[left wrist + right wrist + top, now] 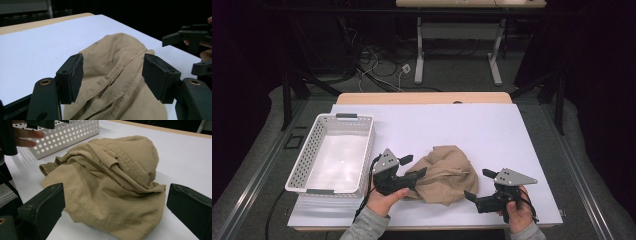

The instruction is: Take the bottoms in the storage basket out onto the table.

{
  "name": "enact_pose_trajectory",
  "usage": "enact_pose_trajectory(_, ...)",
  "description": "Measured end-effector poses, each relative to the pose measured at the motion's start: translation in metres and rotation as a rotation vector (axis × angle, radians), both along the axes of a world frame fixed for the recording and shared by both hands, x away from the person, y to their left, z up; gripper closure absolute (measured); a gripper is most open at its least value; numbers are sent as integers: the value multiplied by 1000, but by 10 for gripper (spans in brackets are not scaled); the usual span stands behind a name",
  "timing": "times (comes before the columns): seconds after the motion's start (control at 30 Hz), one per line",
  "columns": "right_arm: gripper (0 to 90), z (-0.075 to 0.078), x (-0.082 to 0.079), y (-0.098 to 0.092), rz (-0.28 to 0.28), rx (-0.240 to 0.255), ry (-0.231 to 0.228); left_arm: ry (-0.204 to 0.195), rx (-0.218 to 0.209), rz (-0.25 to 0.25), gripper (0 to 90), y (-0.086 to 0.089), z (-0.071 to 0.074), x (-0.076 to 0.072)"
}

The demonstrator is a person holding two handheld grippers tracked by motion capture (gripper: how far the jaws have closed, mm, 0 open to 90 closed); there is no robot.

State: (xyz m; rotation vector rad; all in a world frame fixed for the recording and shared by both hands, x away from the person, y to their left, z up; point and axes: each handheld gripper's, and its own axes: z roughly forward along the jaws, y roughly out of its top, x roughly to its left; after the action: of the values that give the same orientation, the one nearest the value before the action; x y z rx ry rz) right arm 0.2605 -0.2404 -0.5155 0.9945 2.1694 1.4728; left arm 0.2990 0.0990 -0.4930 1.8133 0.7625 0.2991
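A crumpled tan garment (444, 173) lies on the tabletop (492, 130), near-centre, right of the white basket (332, 152). The left gripper (112, 75) and right gripper (112, 212) flank it, jaws apart and empty, seemingly poised to grasp.

White table (492, 130) bears tan garment (444, 172), white basket (309, 155).

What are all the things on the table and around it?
Crumpled garment: one, tan, on the white board between the two grippers.
Perforated basket: one, white, empty, left side of the board.
White board: one, covering the tabletop.
Wooden table: one, light edge showing behind the board.
Second table: one, white legs, far back.
Cables: several, on the floor behind.
Left gripper: one, black, open, at the garment's left edge.
Right gripper: one, black, open, right of the garment.
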Motion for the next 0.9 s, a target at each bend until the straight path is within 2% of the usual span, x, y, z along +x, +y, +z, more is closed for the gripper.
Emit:
enact_pose_trajectory(0.07, 12, 2, 0, 4, 10, -15, 0, 15, 6, -5, 338, 3, -2, -1)
enact_pose_trajectory(0.17, 4, 4, 0, 9, 8, -11, -9, 48, -25, 2, 354, 6, -2, -1)
enact_pose_trajectory(0.27, 0, 6, 1, 17, 11, -13, -13, 25, -12, 13, 357, 8, -1, -2)
enact_pose_trajectory(0.33, 0, 7, 2, 21, 19, -35, -18, 30, -16, 16, 328, 10, 0, -3)
enact_pose_trajectory(0.4, 0, 8, 4, 24, 38, -22, -9, 48, -11, 20, 299, 13, 0, -4)
enact_pose_trajectory(0.47, 0, 9, 5, 27, 49, -16, -4, 46, -7, 24, 282, 17, -2, -5)
enact_pose_trajectory(0.6, 0, 13, 11, 33, 55, -26, 5, 57, -38, 28, 222, 20, -4, -6)
enact_pose_trajectory(0.7, 0, 17, 15, 37, 73, -31, 1, 48, -46, 35, 170, 20, -3, -6)
enact_pose_trajectory(0.8, 0, 20, 19, 42, 70, -30, 0, 66, -44, 18, 154, 20, -5, -5)
enact_pose_trajectory(0.9, 0, 25, 25, 48, 78, -43, -17, 64, -40, 34, 118, 20, -6, -4)
